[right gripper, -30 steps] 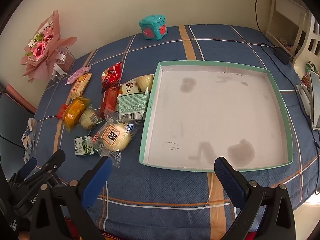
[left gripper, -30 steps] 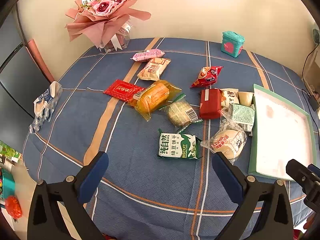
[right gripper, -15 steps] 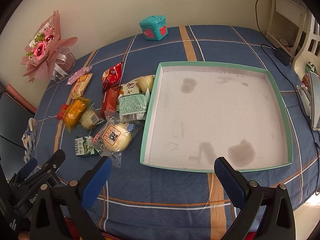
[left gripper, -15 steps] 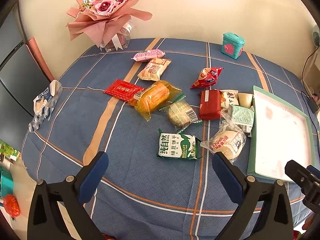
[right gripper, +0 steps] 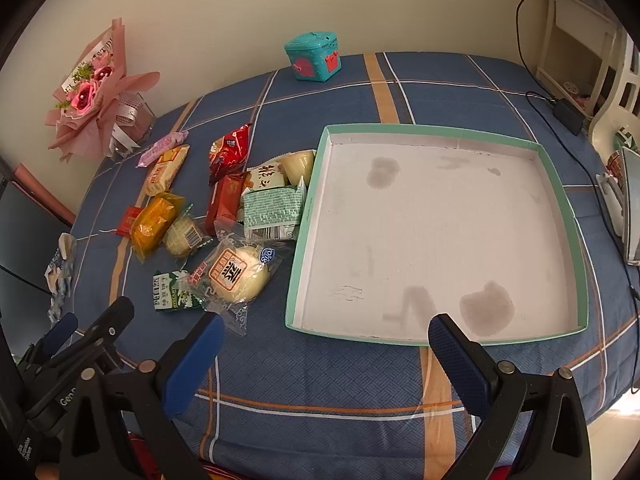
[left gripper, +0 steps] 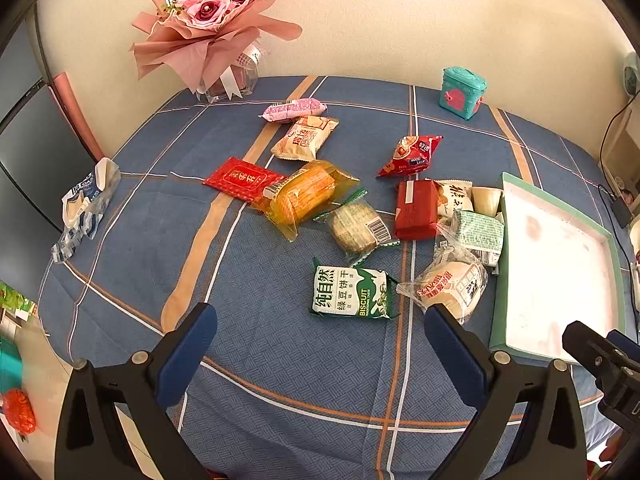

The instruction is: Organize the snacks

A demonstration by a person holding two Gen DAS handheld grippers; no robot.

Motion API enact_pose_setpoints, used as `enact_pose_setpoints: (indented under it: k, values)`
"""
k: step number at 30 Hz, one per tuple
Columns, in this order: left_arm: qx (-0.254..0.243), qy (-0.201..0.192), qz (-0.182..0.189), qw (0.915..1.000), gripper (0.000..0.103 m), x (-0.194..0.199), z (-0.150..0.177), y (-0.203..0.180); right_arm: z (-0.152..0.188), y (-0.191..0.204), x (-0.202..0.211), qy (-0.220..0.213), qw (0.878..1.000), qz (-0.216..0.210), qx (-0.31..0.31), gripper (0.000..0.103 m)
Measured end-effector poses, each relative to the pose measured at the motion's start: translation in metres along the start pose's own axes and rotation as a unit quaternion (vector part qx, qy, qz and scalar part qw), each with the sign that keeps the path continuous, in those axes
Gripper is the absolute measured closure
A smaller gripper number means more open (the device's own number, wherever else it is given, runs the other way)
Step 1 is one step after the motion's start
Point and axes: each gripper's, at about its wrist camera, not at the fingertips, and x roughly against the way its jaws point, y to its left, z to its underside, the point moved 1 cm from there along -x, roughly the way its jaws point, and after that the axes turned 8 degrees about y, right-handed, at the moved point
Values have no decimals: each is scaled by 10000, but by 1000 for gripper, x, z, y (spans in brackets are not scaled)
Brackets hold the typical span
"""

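Several wrapped snacks lie on the blue plaid cloth: a green biscuit pack [left gripper: 349, 293], a clear-wrapped bun [left gripper: 452, 286], a yellow pack [left gripper: 306, 196], a red block [left gripper: 415, 209] and a red chip bag [left gripper: 412, 155]. A teal-rimmed white tray [right gripper: 560, 196] lies to their right, with nothing in it. My left gripper [left gripper: 320, 344] is open and empty above the cloth, just short of the biscuit pack. My right gripper [right gripper: 326, 346] is open and empty at the tray's near edge; the bun [right gripper: 236, 272] lies just ahead of its left finger.
A pink bouquet [left gripper: 208, 28] in a glass vase and a teal toy box [left gripper: 462, 92] stand at the back by the wall. A crumpled blue-white wrapper [left gripper: 86, 208] lies at the left table edge. A cable and adapter [right gripper: 568, 114] lie at the right.
My left gripper has drifted slightly, so the snacks sit a little further right in its view. My right gripper has barely moved. Nothing was grasped.
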Motion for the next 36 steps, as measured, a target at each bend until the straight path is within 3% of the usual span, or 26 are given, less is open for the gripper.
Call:
enact_pose_setpoints:
  k: [9,16,20,27,29,36]
  values:
    - [18,72,-21,10000,0,-5,-2,2,-2,3,-3,3,10000,-2,39,0]
    - [258,208,-107,9994,0,-18,-17,17,-22,29,-10,-71,9979,-585,256,0]
    - [109,437,-27,9990,0,-34,-22,15,-32,41,-22,39,9970,-734,255,0]
    - [11,946,188,9953,1,-69,-28,10,-44,56,-45,271,9953,-917,149,11]
    - [9,1005,223,9947,1,-77,-30,9,-46,59,-51,340,9947,-968,89,17]
    - [-175,1033,284,9941,3,-89,-33,1,-48,65,-77,683,9935,-903,-92,23]
